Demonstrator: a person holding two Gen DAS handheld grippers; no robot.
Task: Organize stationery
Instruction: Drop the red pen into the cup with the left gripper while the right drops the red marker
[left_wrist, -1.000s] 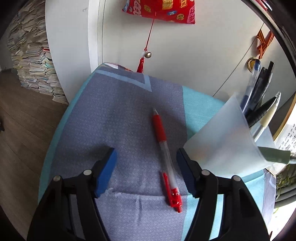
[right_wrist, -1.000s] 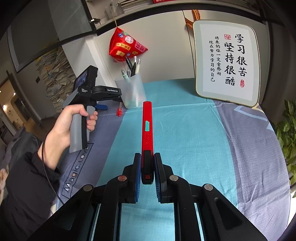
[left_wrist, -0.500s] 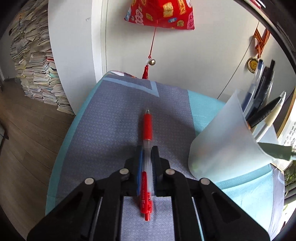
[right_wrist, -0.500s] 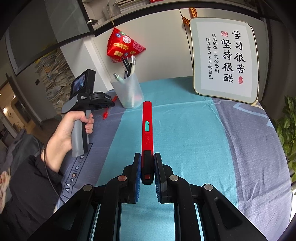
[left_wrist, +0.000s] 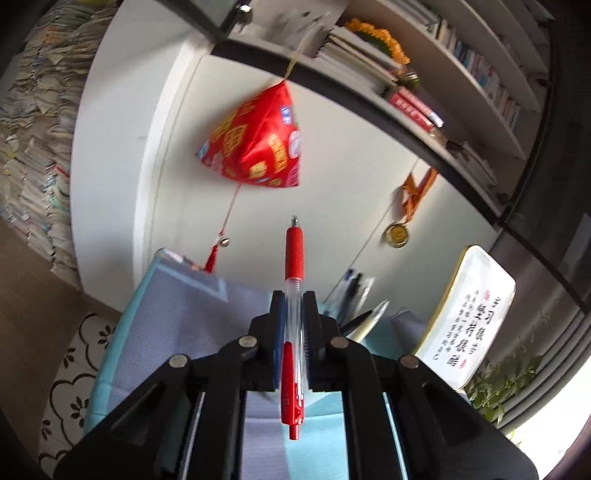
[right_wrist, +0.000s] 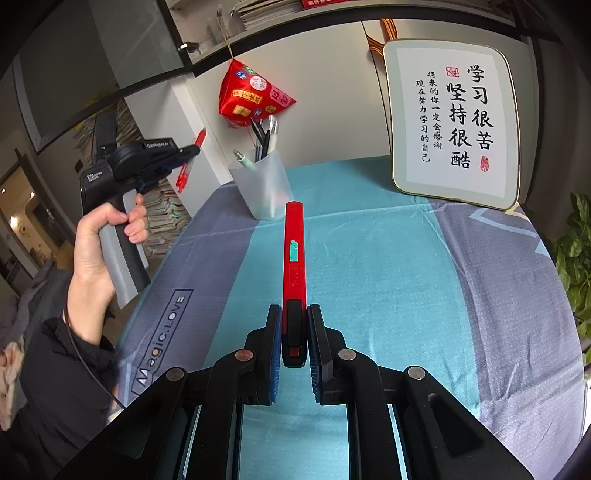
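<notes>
Left wrist: red pen (left_wrist: 294, 314) clamped between jaws.

Home study: bookshelves (left_wrist: 461, 85), paper stacks (left_wrist: 29, 147)

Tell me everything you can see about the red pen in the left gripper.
The red pen has a red rubbery grip, a small metal tip, a clear plastic barrel and a red clip and push button. The left gripper is shut on its barrel and holds it in the air, tip pointing forward and upward, away from the camera. Only the jaws touch it.
</notes>
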